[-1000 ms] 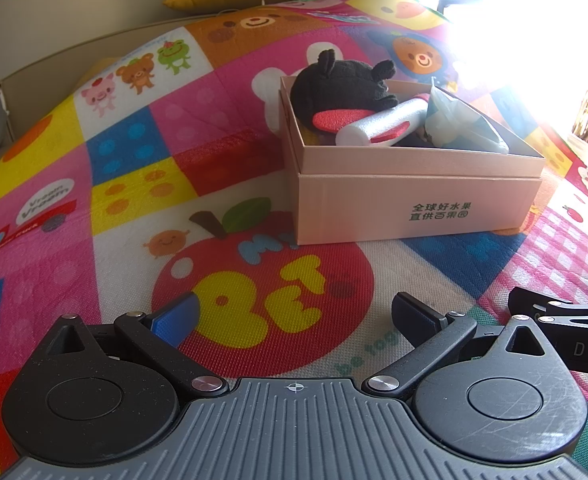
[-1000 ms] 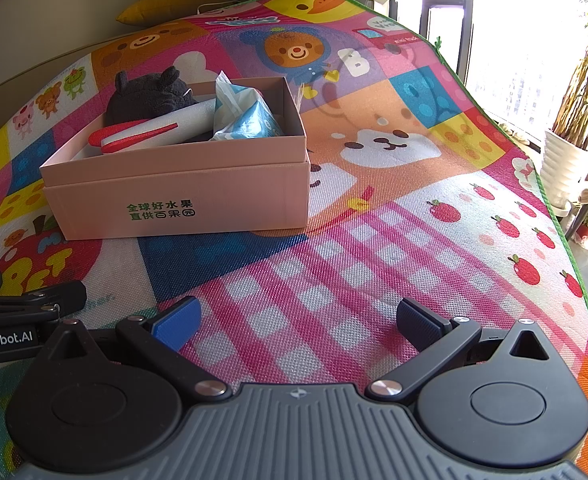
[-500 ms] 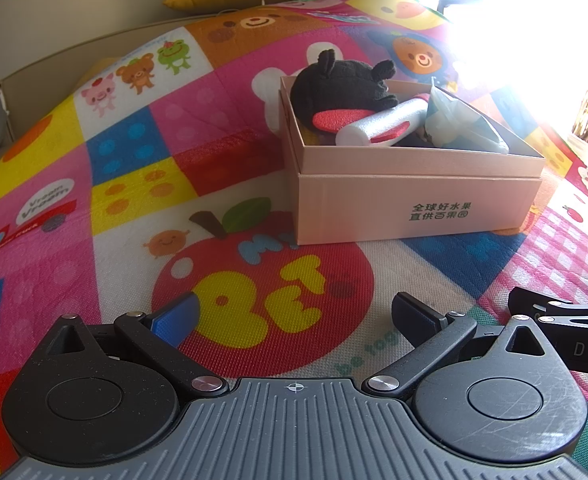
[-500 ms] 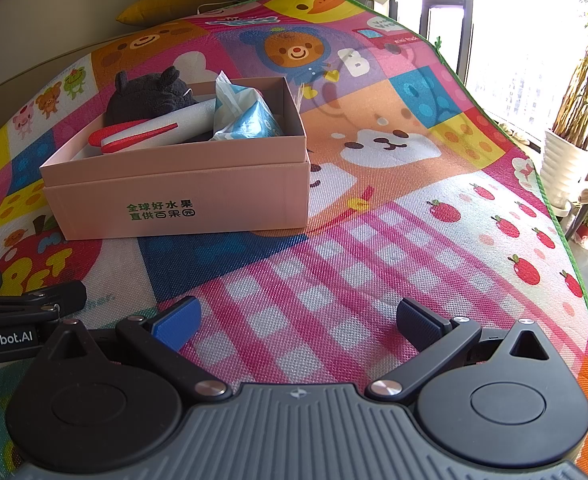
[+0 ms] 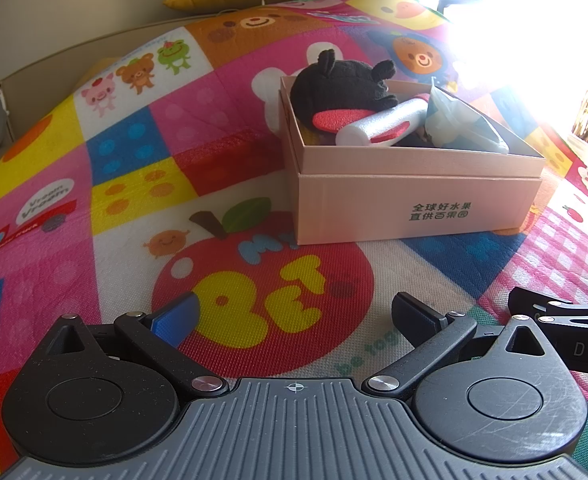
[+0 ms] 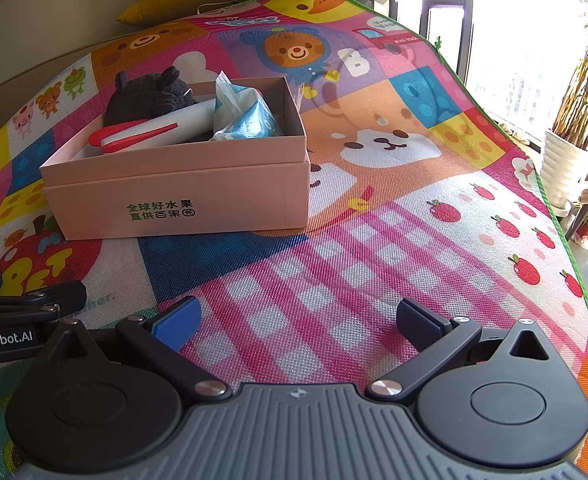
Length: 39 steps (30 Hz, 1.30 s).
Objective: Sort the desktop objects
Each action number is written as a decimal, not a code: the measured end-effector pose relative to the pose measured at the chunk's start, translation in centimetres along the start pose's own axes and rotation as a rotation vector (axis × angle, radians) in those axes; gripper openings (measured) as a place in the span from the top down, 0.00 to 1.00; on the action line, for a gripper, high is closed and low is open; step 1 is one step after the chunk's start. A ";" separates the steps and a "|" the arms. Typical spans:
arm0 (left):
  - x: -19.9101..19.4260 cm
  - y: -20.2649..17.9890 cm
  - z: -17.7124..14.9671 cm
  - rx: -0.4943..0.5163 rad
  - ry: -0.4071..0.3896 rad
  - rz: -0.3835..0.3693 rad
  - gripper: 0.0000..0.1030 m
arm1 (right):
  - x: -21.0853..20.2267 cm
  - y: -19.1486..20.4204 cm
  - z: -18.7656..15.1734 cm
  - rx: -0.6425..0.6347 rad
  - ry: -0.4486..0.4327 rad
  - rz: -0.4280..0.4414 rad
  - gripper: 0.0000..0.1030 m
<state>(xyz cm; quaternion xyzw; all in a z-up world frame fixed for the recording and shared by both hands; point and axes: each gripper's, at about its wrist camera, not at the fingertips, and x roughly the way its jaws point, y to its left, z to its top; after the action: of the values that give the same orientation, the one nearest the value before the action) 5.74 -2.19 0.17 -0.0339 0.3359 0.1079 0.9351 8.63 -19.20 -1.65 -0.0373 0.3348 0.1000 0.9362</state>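
Grippers (image 5: 294, 312) (image 6: 298, 316) agape before filled box (image 6: 181, 196)

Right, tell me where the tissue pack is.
The tissue pack lies inside the pink box, at its right end in the right wrist view, beside the white foam roll and the black plush toy.

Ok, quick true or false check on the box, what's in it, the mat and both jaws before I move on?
1. Both grippers, left gripper and right gripper, have open, empty jaws. True.
2. The pink box is closed by a lid. False: it is open-topped.
3. The black plush toy lies inside the box. True.
4. The tissue pack lies on the play mat. False: it is in the box.
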 end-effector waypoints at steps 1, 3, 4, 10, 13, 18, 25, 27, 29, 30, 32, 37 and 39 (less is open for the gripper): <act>0.0 0.0 0.0 0.000 0.000 0.000 0.00 | 0.0 0.0 0.0 0.000 0.000 0.000 0.00; 0.0 0.0 0.0 0.000 0.000 0.000 0.00 | 0.0 0.0 0.0 0.000 0.000 0.000 0.00; 0.0 0.0 0.0 0.000 0.000 0.000 0.00 | 0.0 0.0 0.0 0.000 0.000 0.000 0.00; 0.0 0.0 0.0 0.000 0.000 0.000 0.00 | 0.0 0.0 0.0 0.000 0.000 0.000 0.00; 0.0 0.0 0.0 0.000 0.000 0.000 0.00 | 0.0 0.0 0.0 0.000 0.000 0.000 0.00; 0.0 -0.1 0.0 0.000 0.001 0.000 0.00 | 0.0 0.0 0.0 0.000 0.000 0.000 0.00; 0.1 -0.1 0.0 0.005 0.000 0.005 0.00 | 0.0 0.0 0.0 0.000 0.000 0.000 0.00; 0.0 -0.1 0.0 0.011 -0.001 0.009 0.00 | 0.0 0.0 0.0 0.000 0.000 0.000 0.00; 0.1 0.1 0.0 0.000 0.001 -0.001 0.00 | 0.0 0.0 0.0 0.000 0.000 0.000 0.00; 0.1 0.1 0.0 -0.002 0.000 -0.003 0.00 | 0.0 0.0 0.0 0.000 0.000 0.000 0.00; 0.1 0.0 0.0 0.003 0.001 0.000 0.00 | 0.0 0.0 0.0 0.000 0.000 0.000 0.00; 0.1 0.0 0.4 -0.002 0.029 -0.019 0.00 | 0.0 0.0 0.0 0.001 0.000 0.000 0.00; 0.0 -0.2 0.5 -0.001 0.049 -0.009 0.00 | 0.0 0.0 0.0 0.001 0.000 0.000 0.00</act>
<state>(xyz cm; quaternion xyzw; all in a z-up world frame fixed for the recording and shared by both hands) 6.09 -2.28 0.52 -0.0384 0.3584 0.1028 0.9271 8.65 -19.18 -1.62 -0.0370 0.3348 0.1002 0.9362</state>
